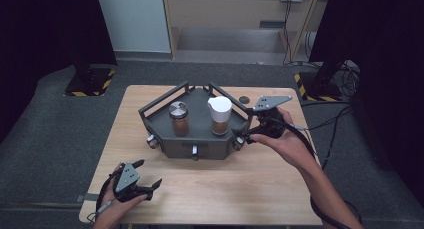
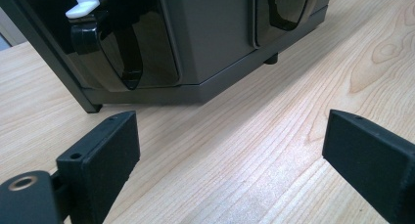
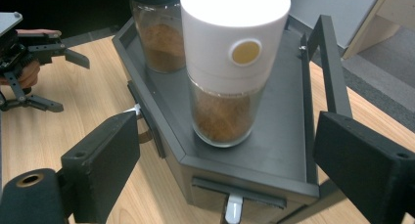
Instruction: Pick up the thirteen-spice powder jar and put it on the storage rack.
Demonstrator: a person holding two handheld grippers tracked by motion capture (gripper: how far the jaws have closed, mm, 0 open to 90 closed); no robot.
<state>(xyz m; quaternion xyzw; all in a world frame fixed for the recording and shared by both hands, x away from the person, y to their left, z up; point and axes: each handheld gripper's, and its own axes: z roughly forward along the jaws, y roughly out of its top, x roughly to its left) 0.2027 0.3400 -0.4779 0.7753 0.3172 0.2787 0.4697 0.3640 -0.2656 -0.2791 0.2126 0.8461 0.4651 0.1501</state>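
On the pale wooden counter (image 1: 210, 189) sits a dark grey angular metal tray (image 1: 165, 120); on it stands a white-capped glass spice jar (image 3: 230, 67), just beyond the right claw (image 3: 225, 165), whose jaws are apart, untouching; the left claw (image 1: 150, 175) gapes empty

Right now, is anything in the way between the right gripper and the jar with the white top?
Nothing blocks it. The right gripper is open and faces the white-topped jar, which stands on the dark tray. Only the tray's low front edge lies between them, below the jar. The metal-lidded jar stands behind it, off to the side.
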